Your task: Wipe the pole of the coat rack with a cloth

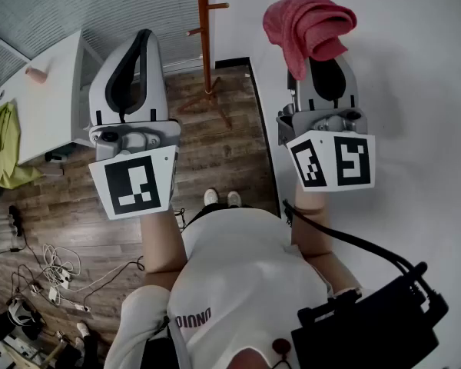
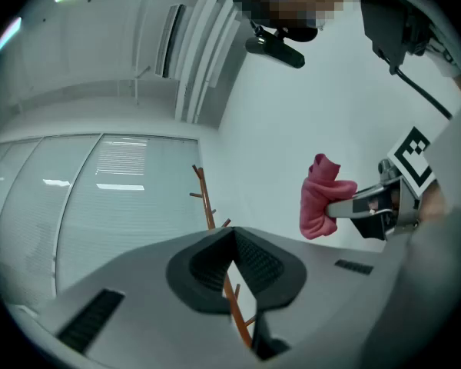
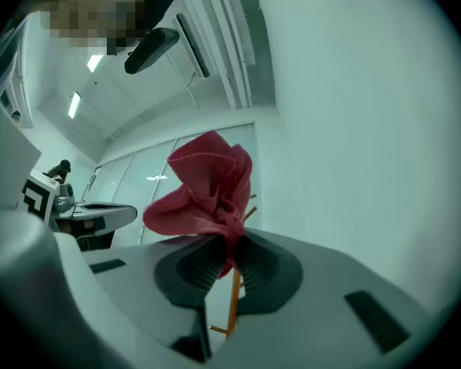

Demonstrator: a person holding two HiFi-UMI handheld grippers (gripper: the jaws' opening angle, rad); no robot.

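White table (image 1: 42,106), upper left of head view. Green garment (image 1: 4,148) draped over the table's left edge, hanging down. Small tan object (image 1: 36,74) near the table's far corner, kind unclear. Wood-plank floor (image 1: 215,152) underneath. Tangle of white cables (image 1: 58,271) on the floor, lower left, apart from the table. Plain white wall (image 1: 415,91) fills the right side. Glass partition with slatted blinds (image 2: 119,164) in left gripper view. Ceiling strip light (image 3: 74,104), lit.
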